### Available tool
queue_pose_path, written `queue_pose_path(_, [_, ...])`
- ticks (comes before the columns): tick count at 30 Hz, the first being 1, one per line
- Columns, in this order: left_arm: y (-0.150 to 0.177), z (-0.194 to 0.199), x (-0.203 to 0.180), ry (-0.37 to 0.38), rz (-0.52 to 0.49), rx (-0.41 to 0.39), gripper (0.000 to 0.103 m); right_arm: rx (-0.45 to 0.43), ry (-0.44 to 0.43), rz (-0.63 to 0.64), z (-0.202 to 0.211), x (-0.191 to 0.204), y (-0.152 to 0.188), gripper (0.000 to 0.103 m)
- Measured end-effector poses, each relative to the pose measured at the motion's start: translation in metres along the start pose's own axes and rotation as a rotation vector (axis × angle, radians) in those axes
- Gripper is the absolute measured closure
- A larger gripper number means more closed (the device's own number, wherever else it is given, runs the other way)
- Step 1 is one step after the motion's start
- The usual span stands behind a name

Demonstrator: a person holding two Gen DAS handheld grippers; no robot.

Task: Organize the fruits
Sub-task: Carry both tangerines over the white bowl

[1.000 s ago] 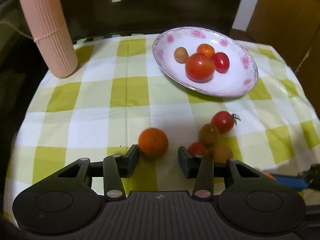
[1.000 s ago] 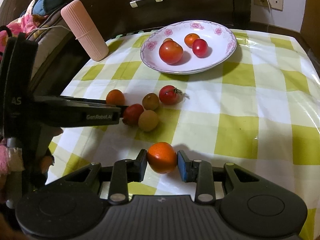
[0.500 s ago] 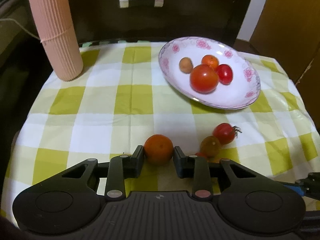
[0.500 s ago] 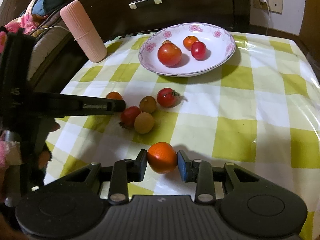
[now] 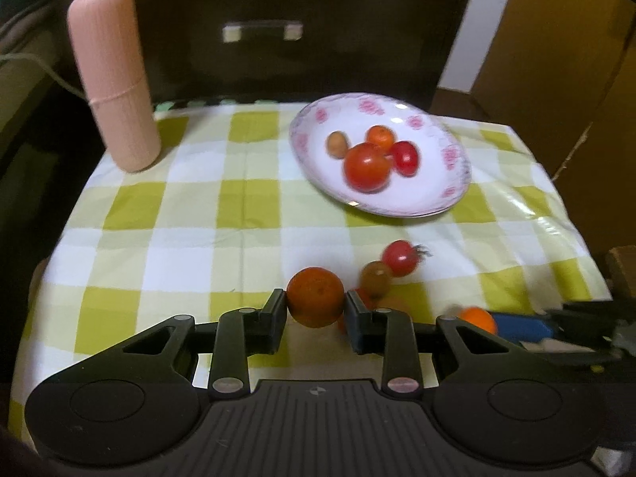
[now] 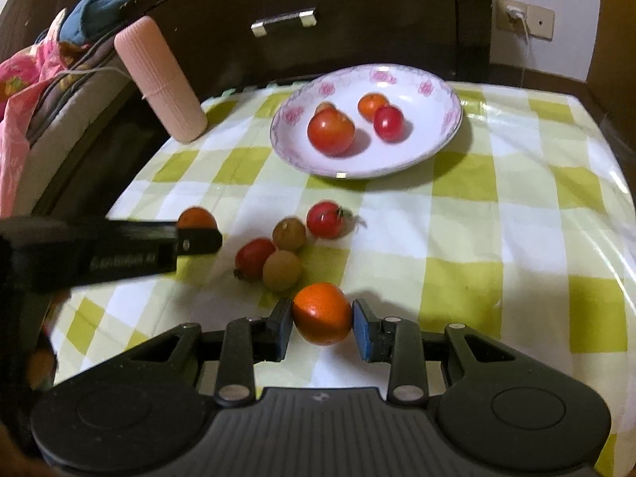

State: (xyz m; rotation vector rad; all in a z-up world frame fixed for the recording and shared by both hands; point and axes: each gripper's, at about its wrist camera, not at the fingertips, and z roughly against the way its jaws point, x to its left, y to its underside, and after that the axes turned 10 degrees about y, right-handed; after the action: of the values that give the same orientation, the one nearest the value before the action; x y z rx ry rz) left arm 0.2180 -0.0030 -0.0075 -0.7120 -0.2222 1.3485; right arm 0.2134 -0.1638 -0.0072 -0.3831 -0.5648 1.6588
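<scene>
My left gripper (image 5: 316, 310) is shut on an orange mandarin (image 5: 315, 296) and holds it above the checked cloth. My right gripper (image 6: 321, 320) is shut on a second orange mandarin (image 6: 322, 313), also lifted. A white plate with pink flowers (image 5: 449, 194) (image 6: 437, 143) holds a big tomato (image 6: 330, 132), a small red tomato (image 6: 387, 122), a mandarin and a brownish fruit. On the cloth lie a stemmed tomato (image 6: 325, 219), a brown-green fruit (image 6: 289, 233), a red tomato (image 6: 254, 257) and a tan fruit (image 6: 281, 270).
A ribbed pink cylinder (image 5: 113, 75) stands at the back left of the table. A dark cabinet with a metal handle (image 6: 284, 23) is behind the table. Clothes lie piled at the left (image 6: 24, 91). The cloth's right half (image 6: 516, 238) is bare.
My left gripper closed on the mandarin on the cloth and lifted it. My right gripper kept its mandarin and rose toward the plate.
</scene>
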Motion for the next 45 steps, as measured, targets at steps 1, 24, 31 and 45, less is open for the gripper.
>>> queue_pose_path(1, [-0.001, 0.001, -0.003, 0.009, -0.006, -0.004, 0.064, -0.008, 0.004, -0.005, 0.001, -0.001, -0.002, 0.073])
queue_pose_path(24, [-0.001, -0.003, -0.028, 0.022, -0.064, 0.005, 0.064, -0.034, 0.056, -0.063, 0.001, -0.011, -0.016, 0.073])
queue_pose_path(31, [-0.009, -0.004, -0.029, 0.030, -0.068, -0.005, 0.065, -0.034, 0.051, -0.085, 0.001, -0.015, -0.021, 0.073])
queue_pose_path(45, [-0.036, -0.011, -0.032, 0.025, -0.083, -0.055, 0.065, -0.076, 0.048, -0.112, -0.003, -0.026, -0.047, 0.073])
